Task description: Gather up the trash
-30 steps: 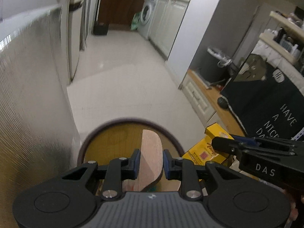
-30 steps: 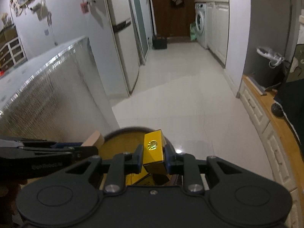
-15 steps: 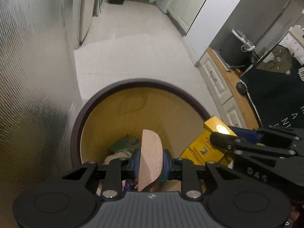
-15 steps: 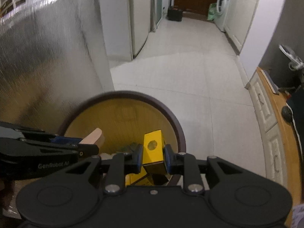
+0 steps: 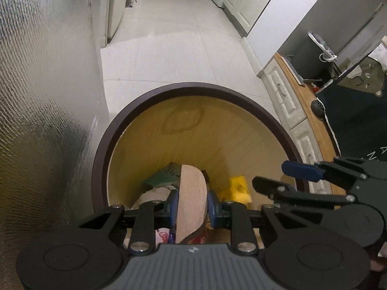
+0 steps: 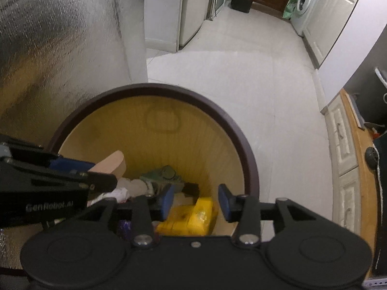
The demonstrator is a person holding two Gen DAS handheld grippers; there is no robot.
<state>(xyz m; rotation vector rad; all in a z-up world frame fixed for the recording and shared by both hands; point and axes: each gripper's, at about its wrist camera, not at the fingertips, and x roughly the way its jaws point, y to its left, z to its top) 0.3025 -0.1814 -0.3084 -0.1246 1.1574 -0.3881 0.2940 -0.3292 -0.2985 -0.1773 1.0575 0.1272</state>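
A round bin with a dark brown rim (image 5: pixel 193 87) (image 6: pixel 154 88) and a yellow inside stands on the floor under both grippers. My left gripper (image 5: pixel 192 204) is shut on a flat, rounded piece of pale wood (image 5: pixel 191 194) (image 6: pixel 113 160) held over the bin's mouth. My right gripper (image 6: pixel 196 198) has its jaws opening, with nothing pressed between them. The yellow box (image 6: pixel 191 217) (image 5: pixel 238 189) lies blurred below them inside the bin. Green and white scraps (image 6: pixel 159 177) lie on the bin's bottom.
A silvery textured panel (image 5: pixel 43 111) stands close on the left of the bin. A low white cabinet with a wooden top (image 6: pixel 350 159) runs along the right. Pale floor tiles (image 6: pixel 229 72) stretch ahead toward a washing machine (image 6: pixel 304 0).
Both grippers have sunk toward the bin. The right gripper's jaws have spread and the yellow box has dropped out of them into the bin. The left gripper still holds the wood.
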